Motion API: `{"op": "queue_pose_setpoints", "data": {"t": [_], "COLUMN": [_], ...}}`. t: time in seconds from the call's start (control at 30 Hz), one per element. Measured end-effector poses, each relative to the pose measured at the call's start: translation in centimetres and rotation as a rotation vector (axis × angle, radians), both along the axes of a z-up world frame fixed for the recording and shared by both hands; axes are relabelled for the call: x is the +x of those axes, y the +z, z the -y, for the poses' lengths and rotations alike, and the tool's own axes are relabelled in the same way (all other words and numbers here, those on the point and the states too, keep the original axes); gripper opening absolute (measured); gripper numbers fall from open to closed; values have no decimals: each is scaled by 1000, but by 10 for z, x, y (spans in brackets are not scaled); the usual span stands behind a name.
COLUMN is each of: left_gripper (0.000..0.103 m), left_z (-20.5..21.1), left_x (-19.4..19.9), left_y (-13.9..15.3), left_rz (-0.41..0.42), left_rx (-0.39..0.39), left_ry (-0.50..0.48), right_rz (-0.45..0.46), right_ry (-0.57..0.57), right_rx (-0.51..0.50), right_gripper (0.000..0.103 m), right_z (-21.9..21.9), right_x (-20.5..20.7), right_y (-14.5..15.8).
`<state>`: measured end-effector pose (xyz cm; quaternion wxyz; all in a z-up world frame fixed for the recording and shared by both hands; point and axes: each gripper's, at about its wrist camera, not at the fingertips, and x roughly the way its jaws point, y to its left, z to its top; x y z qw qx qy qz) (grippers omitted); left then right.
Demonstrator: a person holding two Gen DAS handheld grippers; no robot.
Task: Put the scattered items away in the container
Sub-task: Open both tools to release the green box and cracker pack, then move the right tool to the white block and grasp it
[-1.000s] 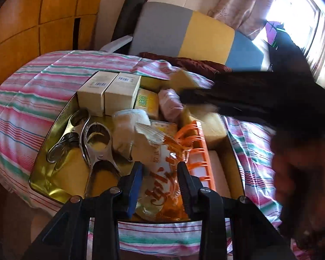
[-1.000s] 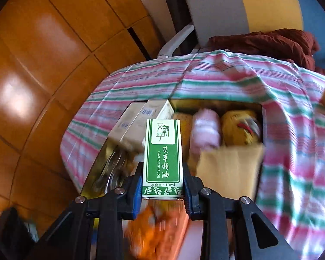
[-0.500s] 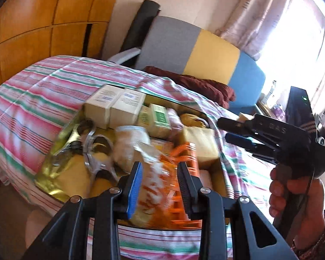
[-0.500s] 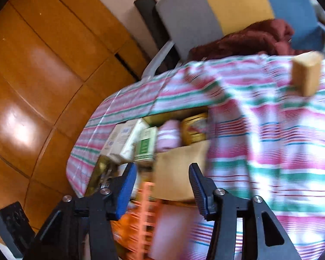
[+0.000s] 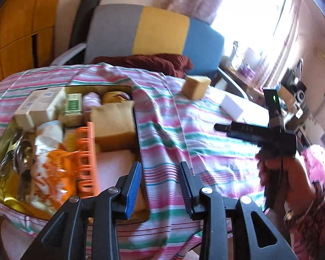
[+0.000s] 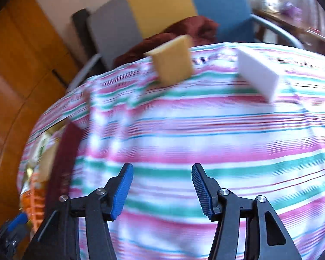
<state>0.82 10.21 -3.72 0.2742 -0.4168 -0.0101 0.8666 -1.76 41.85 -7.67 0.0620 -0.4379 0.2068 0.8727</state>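
Striped cloth (image 5: 184, 134) covers the desk; left hand-held gripper (image 5: 160, 186) gapes empty beside the packed container (image 5: 2, 195). In the right view, right hand-held gripper (image 6: 161, 189) spreads wide, empty, yellow sponge (image 6: 173, 62) and white block (image 6: 257, 75) lying beyond it.

Left gripper (image 5: 160, 186) and right gripper (image 6: 161, 189), jaws apart, empty; right hand (image 5: 288, 173) on its handle.

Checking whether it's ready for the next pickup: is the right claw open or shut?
Open. The right claw shows a wide gap between its blue pads, with only the striped cloth visible between them.
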Motion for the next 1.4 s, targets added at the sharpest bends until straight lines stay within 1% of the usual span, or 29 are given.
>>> {"op": "queue_pose_setpoints", "data": {"t": [0.13, 0.2, 0.3, 0.4, 0.73, 1.0, 1.1, 1.2, 1.27, 1.4], "left_gripper": [35, 35, 35, 35, 35, 35, 35, 35, 35, 35], "left_z": [-10, -12, -15, -16, -11, -11, -11, -13, -13, -14], "left_x": [-6, -9, -12, -13, -18, -20, -21, -23, -24, -24], "left_y": [0, 0, -1, 1, 0, 0, 0, 0, 0, 3], "left_rz": [21, 32, 36, 37, 44, 37, 29, 22, 20, 21], "left_rx": [-25, -30, -64, -87, -136, -178, -203, -226, -228, -204], "left_ry": [12, 21, 36, 49, 100, 121, 129, 130, 131, 114], "right_rz": [-17, -28, -29, -28, -20, 12, 32, 43, 39, 19], "right_ry": [-41, -44, -49, -61, -47, -57, -69, -94, -130, -199], "right_rx": [4, 10, 23, 26, 28, 63, 88, 142, 190, 209], "right_gripper": [58, 60, 63, 63, 63, 64, 64, 64, 64, 64], "right_z": [-24, -26, -32, -33, -31, -42, -50, -63, -77, -106], "right_x": [6, 7, 8, 7, 7, 2, -2, -9, -16, -32], "right_y": [7, 9, 9, 10, 6, 0, -1, 3, 8, 19]}}
